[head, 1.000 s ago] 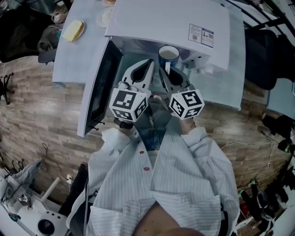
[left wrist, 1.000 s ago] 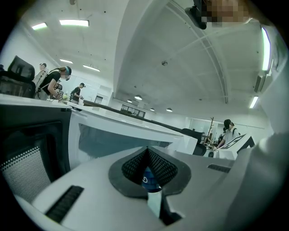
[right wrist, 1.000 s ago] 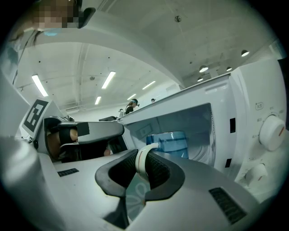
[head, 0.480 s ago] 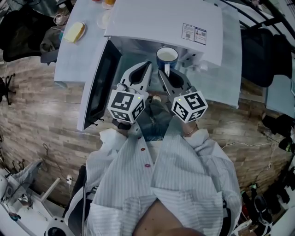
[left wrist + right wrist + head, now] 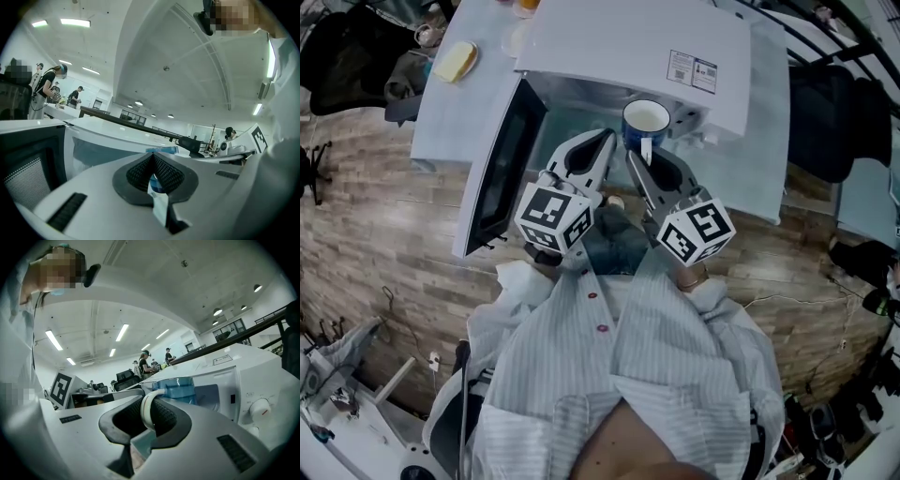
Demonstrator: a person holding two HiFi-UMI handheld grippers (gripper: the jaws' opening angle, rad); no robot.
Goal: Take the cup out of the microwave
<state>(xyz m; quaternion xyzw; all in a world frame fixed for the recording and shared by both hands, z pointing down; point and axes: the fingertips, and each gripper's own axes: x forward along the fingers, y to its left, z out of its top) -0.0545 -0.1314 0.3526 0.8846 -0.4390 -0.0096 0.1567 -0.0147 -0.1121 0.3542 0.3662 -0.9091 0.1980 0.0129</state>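
Right gripper view showed the right gripper (image 5: 151, 402) clamped on the cup (image 5: 181, 388) by its handle (image 5: 144, 414); left gripper (image 5: 153, 156) alongside, jaws together.

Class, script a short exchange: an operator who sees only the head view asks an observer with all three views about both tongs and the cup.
Operator: Do the right tongs actually grip the cup?
Observer: Yes; the right gripper view shows its white handle pinched between the pads.
Operator: And the left tongs?
Observer: The left gripper view shows them closed tip to tip, the blue cup only beyond them.
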